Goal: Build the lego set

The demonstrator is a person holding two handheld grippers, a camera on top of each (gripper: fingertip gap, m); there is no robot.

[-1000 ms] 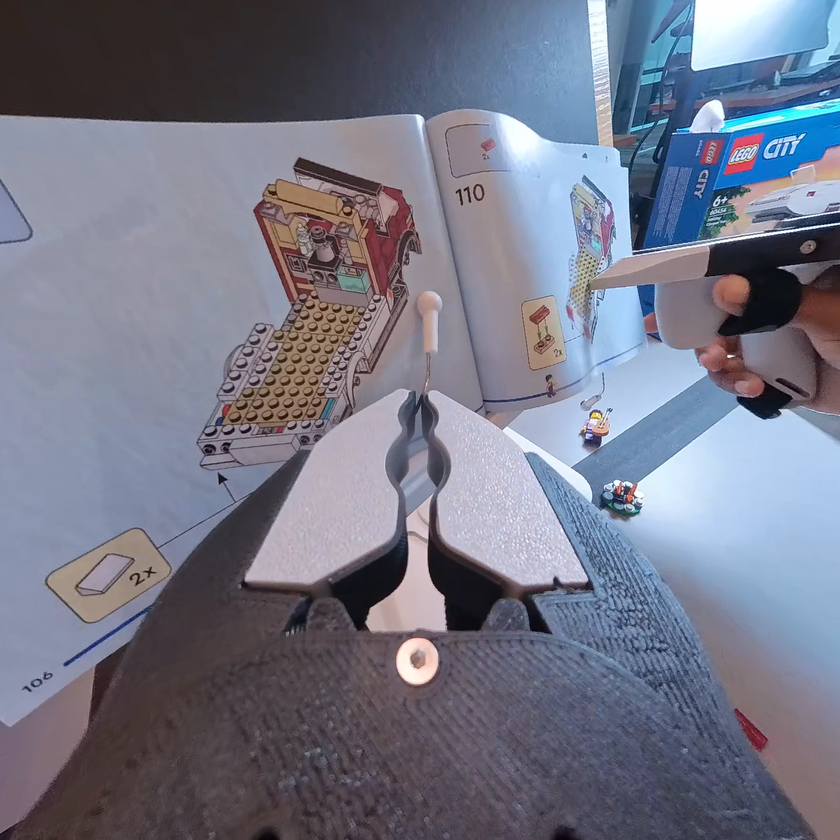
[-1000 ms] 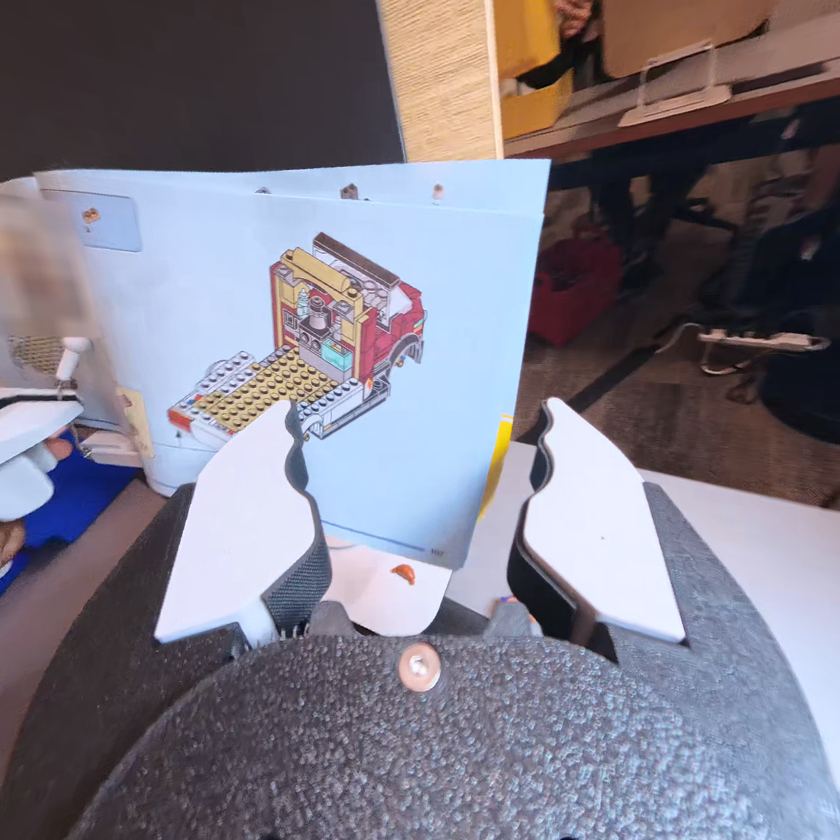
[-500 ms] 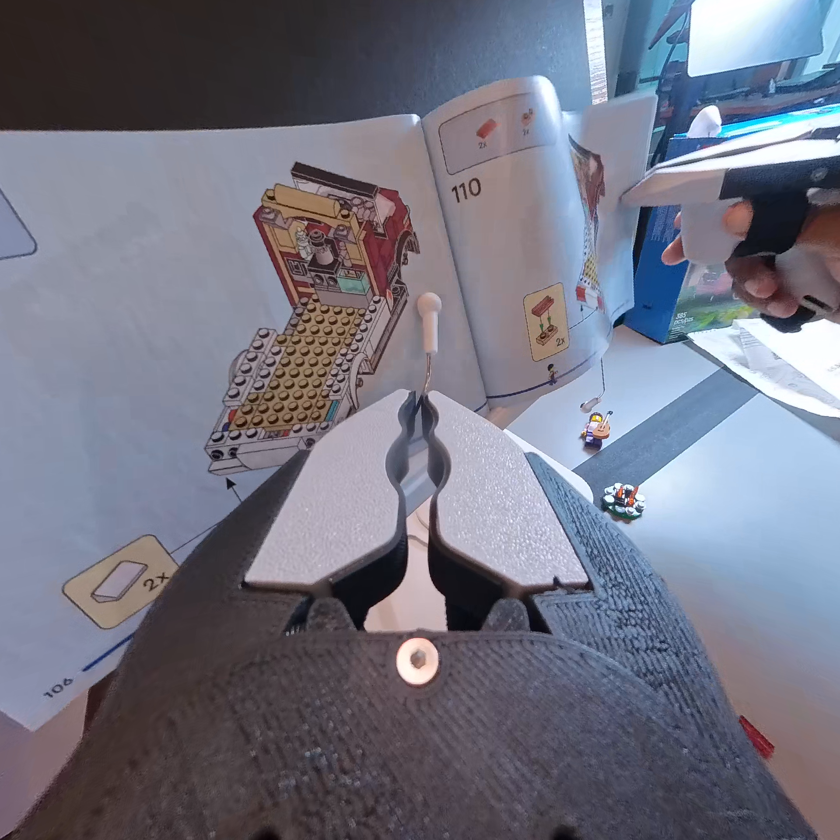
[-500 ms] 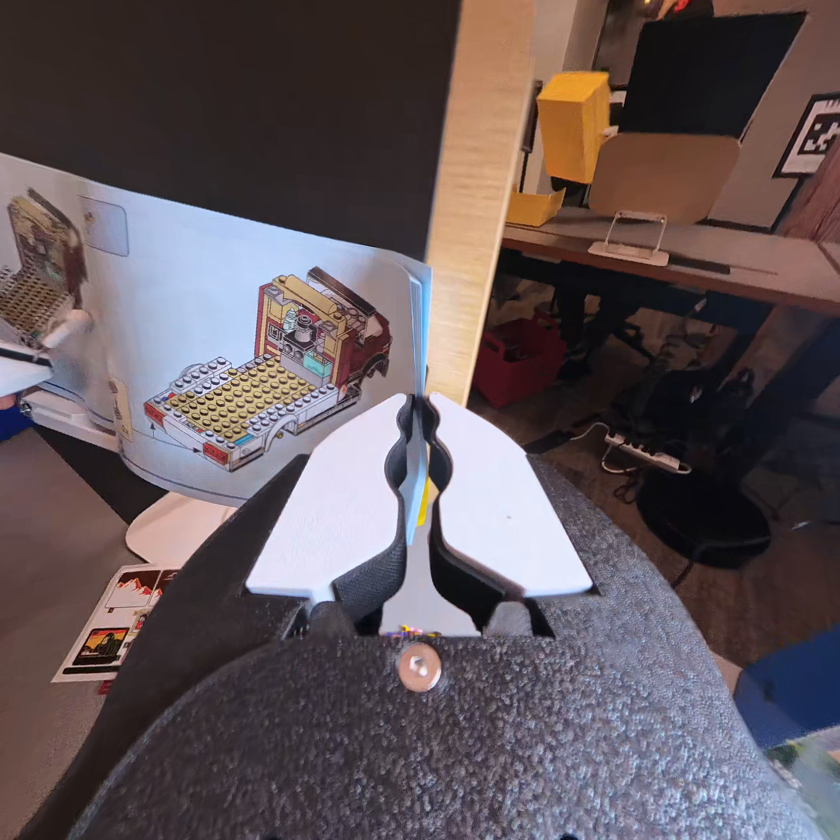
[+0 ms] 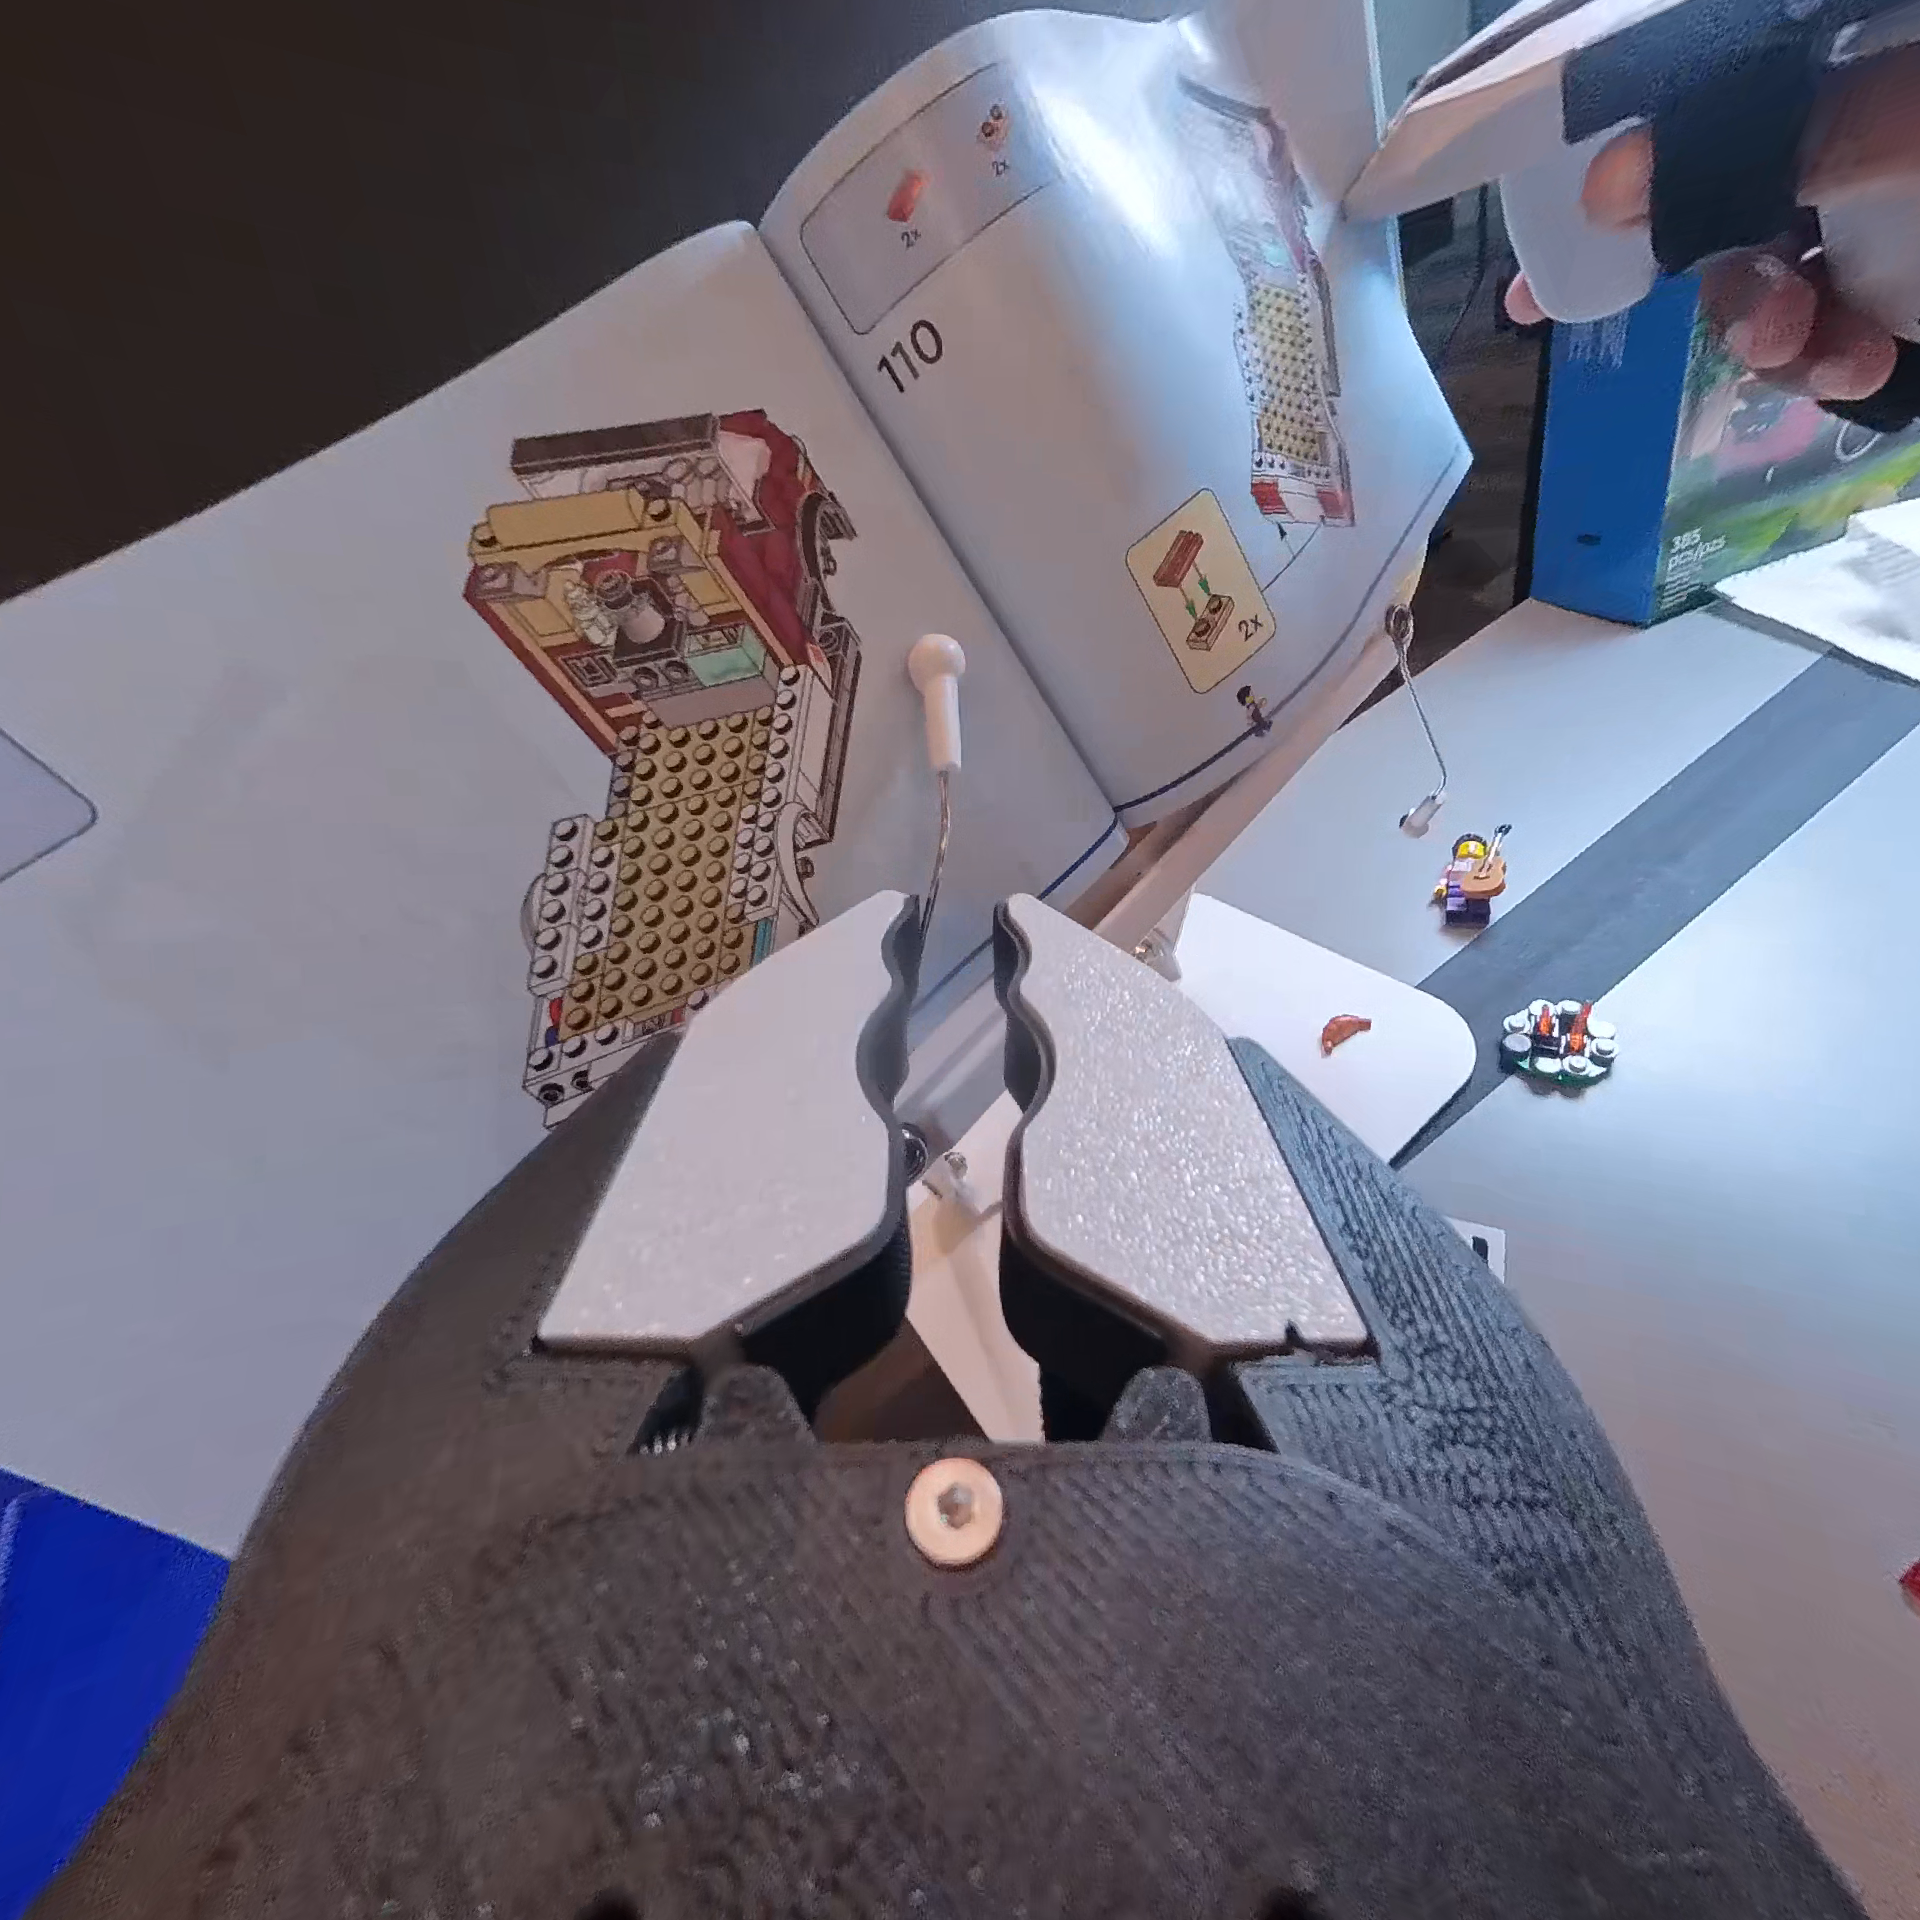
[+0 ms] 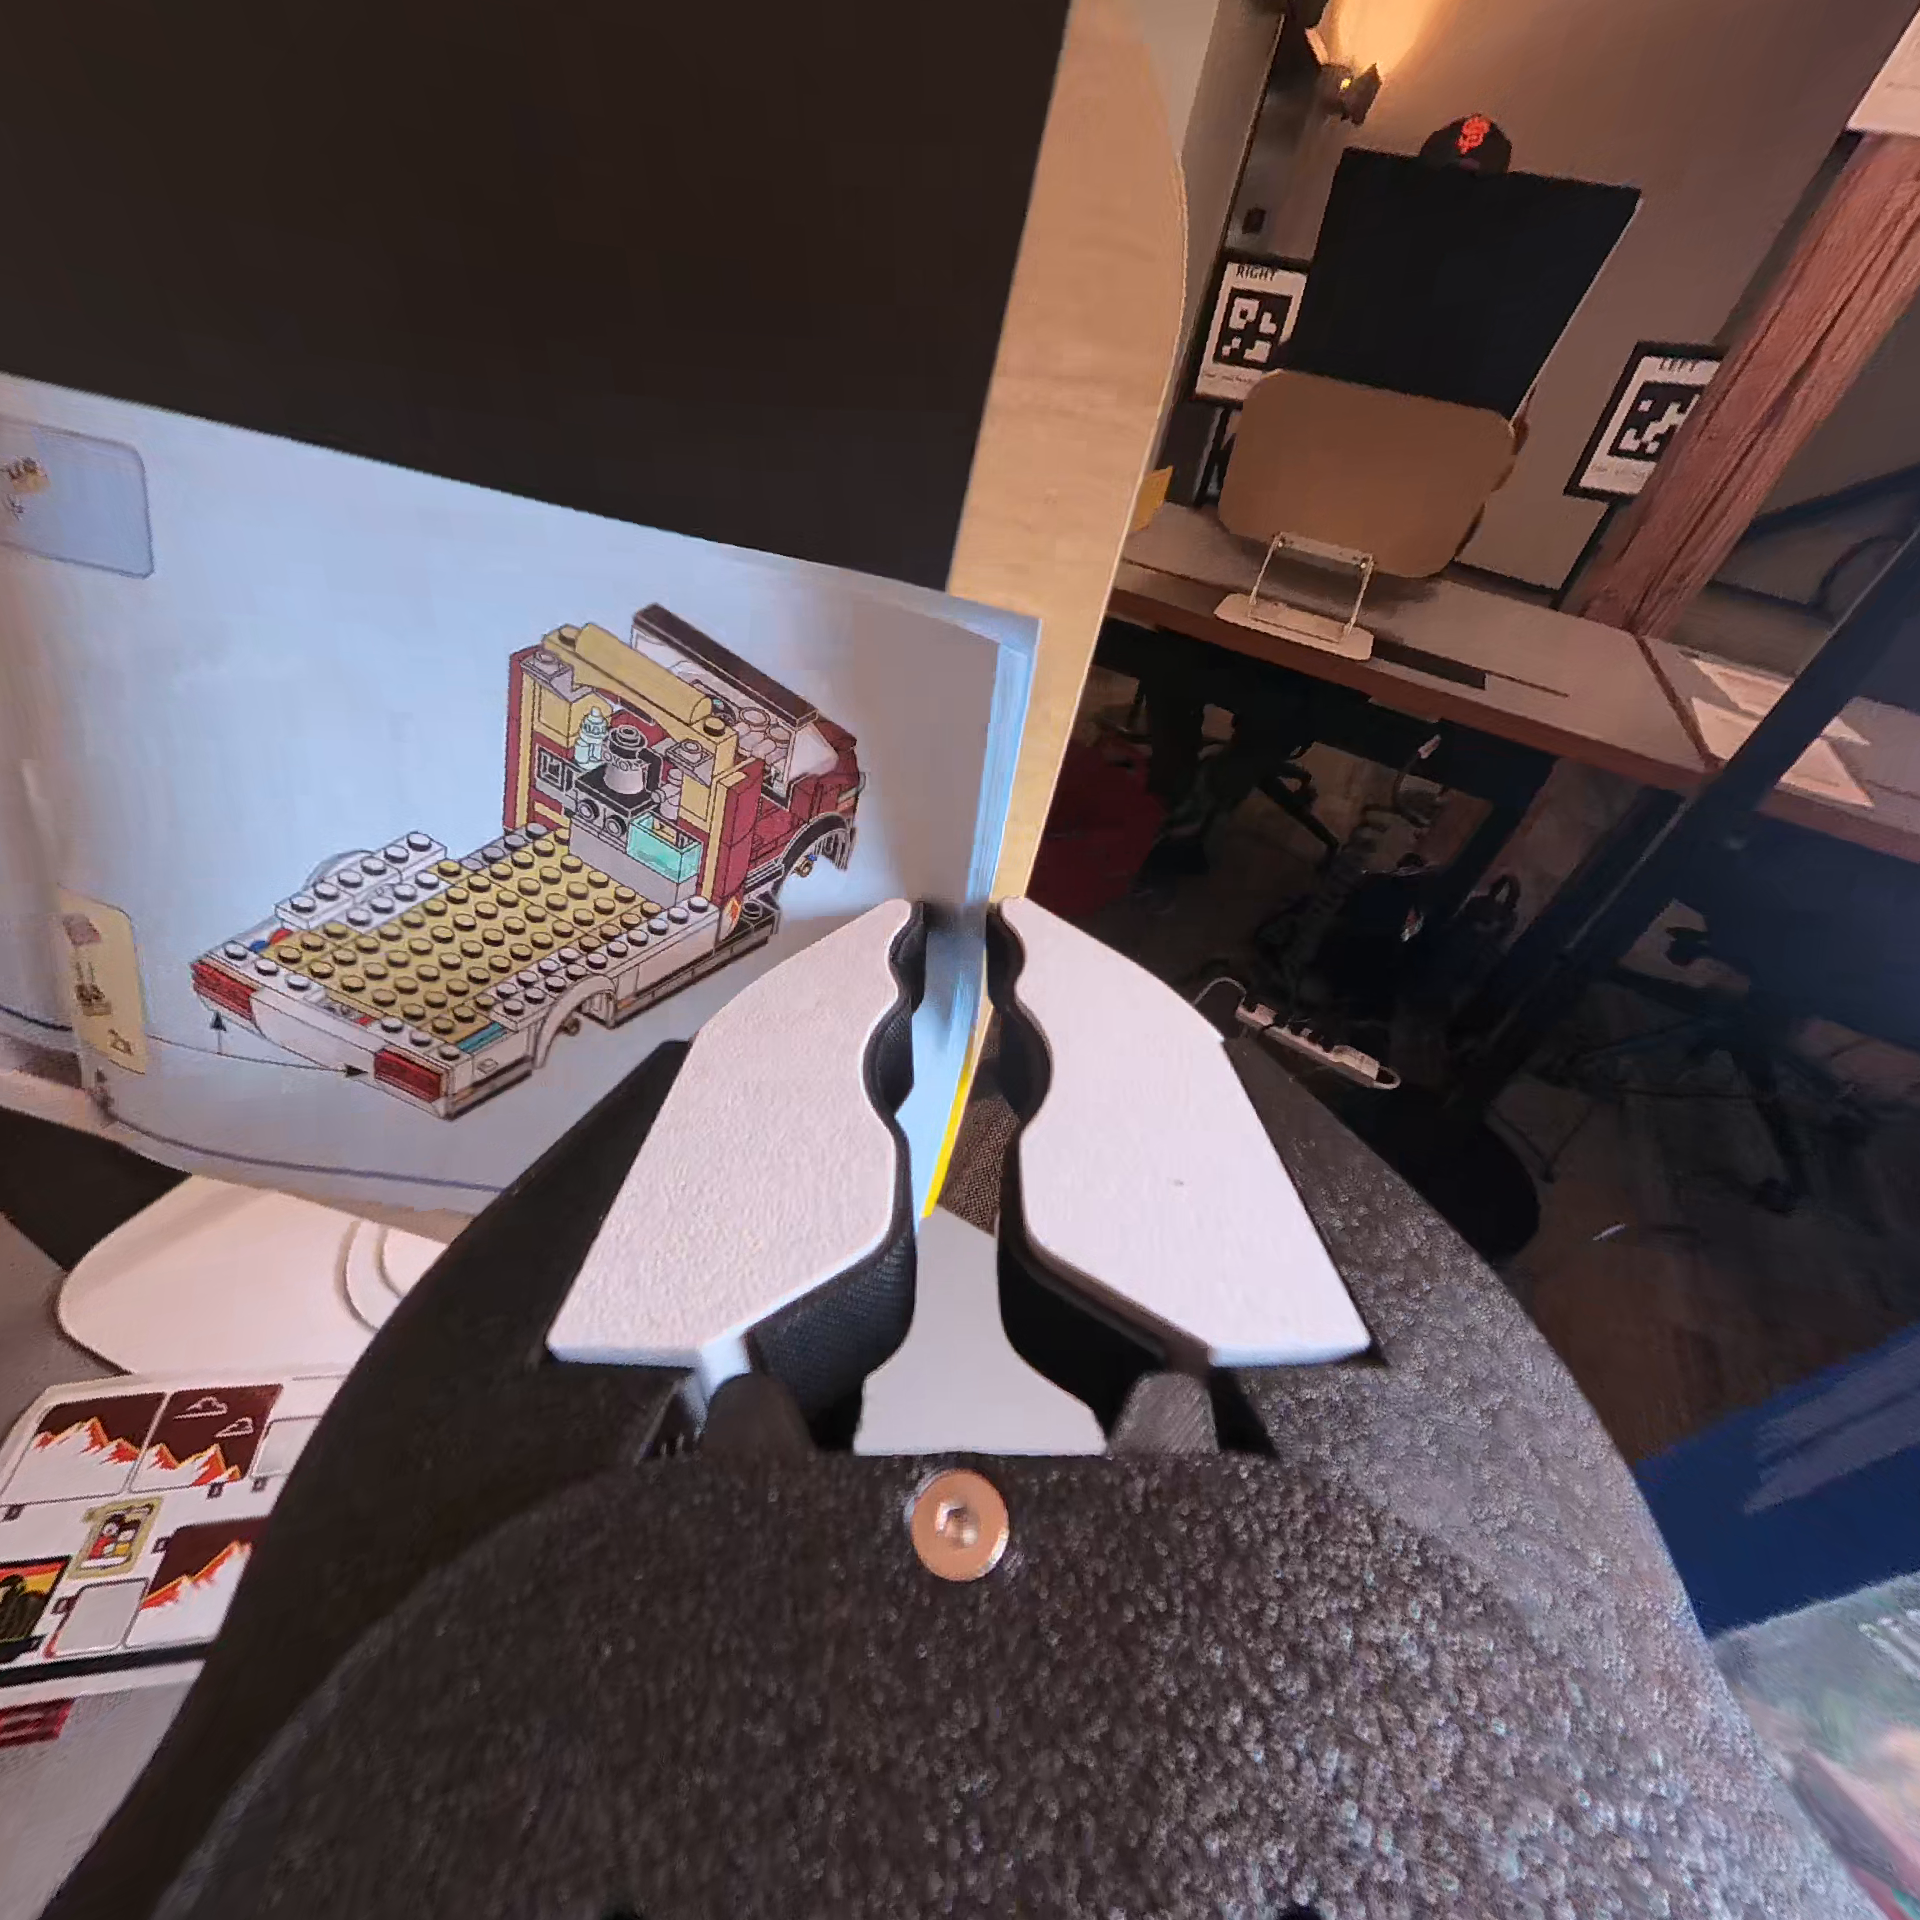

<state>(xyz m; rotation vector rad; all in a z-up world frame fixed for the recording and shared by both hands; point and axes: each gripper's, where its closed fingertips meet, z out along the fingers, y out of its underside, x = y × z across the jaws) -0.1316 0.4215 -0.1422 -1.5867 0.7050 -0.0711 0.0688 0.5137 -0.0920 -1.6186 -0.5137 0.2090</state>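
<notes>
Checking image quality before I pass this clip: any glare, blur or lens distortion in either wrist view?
Left wrist view: glare on the curled page of the instruction booklet; wide-angle lens bends its edges; minifigure sharp. Right wrist view: sticker sheet soft at the lower left corner, lamp flares warm at the top, booklet drawing crisp, right gripper sharply focused.

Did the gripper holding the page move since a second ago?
Yes. In the left wrist view the right gripper has gone up and away from the blue box, lifting the page with it.
</notes>
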